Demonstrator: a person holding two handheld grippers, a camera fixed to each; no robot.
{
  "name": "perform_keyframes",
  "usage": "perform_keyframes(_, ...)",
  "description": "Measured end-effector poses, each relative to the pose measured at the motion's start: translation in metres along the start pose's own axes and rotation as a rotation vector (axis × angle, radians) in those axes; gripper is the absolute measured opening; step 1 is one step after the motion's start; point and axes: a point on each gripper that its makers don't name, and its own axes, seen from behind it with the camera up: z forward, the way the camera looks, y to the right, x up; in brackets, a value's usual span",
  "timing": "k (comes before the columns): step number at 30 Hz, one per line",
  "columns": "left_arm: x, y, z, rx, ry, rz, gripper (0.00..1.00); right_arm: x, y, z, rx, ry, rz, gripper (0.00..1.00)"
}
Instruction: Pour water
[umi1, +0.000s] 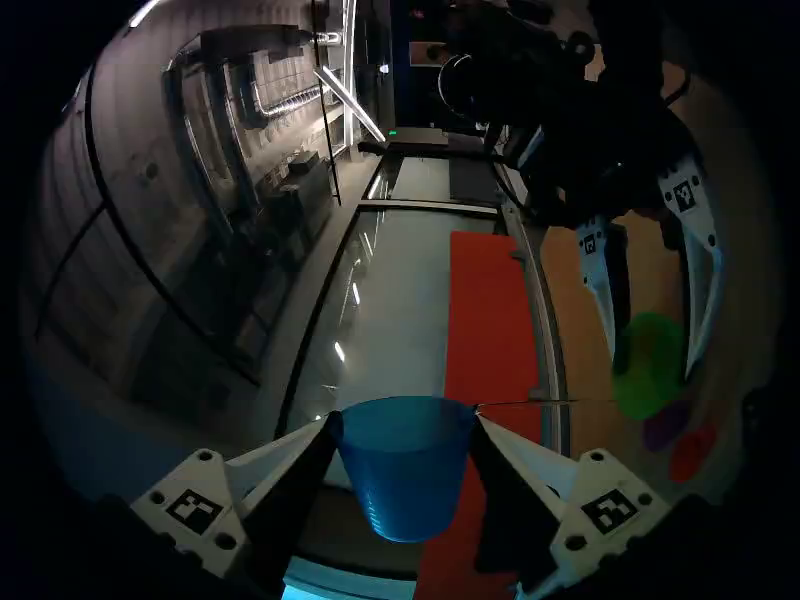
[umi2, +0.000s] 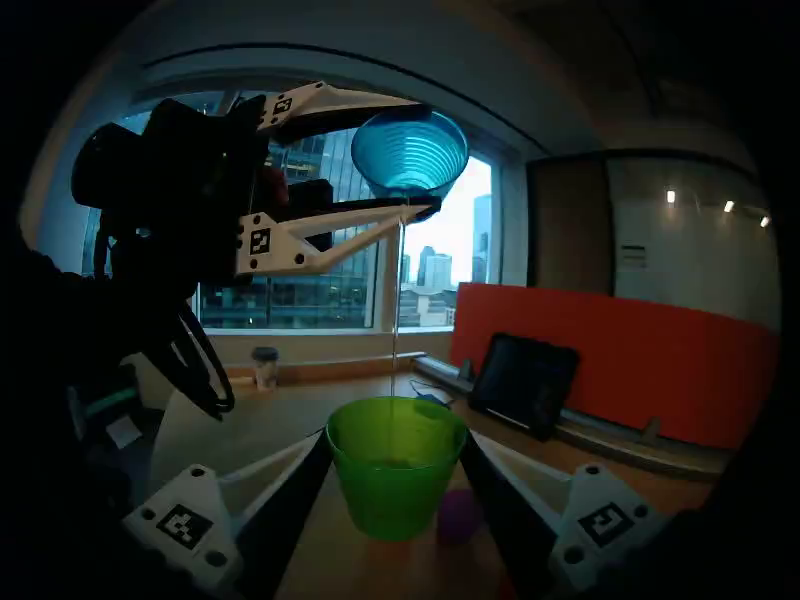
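A wide window (umi2: 300, 270) with city buildings behind it is at the back in the right gripper view. An orange partition (umi2: 640, 350) stands on the right, at the far edge of the wooden table (umi2: 290, 425).

The left gripper (umi2: 425, 155) is high above the table in that view. Its two fingers are closed halfway and press on the two sides of the blue cup (umi2: 410, 152). In the left gripper view the same gripper (umi1: 405, 430) has the blue cup (umi1: 405, 470) between its fingertips, touching both.

The right gripper (umi2: 395, 445) is low, near the table. Its fingers are also closed halfway, one on each side of the green cup (umi2: 397, 480), close under the rim. In the left gripper view this gripper (umi1: 652, 360) is on the right with the green cup (umi1: 648, 380) between its white fingers. I cannot tell if the green cup stands on the table or is lifted a little.

The blue cup is transparent plastic with fine rings on its wall. It is tipped strongly, its mouth toward the green cup, directly above it. The green cup is upright, translucent, wider at the top, with some water inside.

A thin stream of water (umi2: 397, 300) falls straight from the lip of the blue cup into the green cup.

A small purple thing (umi2: 458, 515) lies just beside the green cup; its shape is blurred.
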Motion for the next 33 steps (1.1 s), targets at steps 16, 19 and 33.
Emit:
perform_keyframes(16, 0.013, -0.003, 0.0, 0.014, 0.019, 0.077, 0.89, -0.001, 0.002, 0.0, -0.006, 0.004, 0.002, 0.91)
perform_keyframes(19, 0.017, -0.003, -0.001, 0.015, 0.023, 0.097, 0.89, -0.001, 0.003, 0.0, -0.007, 0.004, 0.003, 0.91)
perform_keyframes(33, 0.024, -0.001, -0.001, 0.022, 0.031, 0.187, 0.89, -0.002, 0.003, -0.001, -0.006, 0.007, 0.006, 0.92)
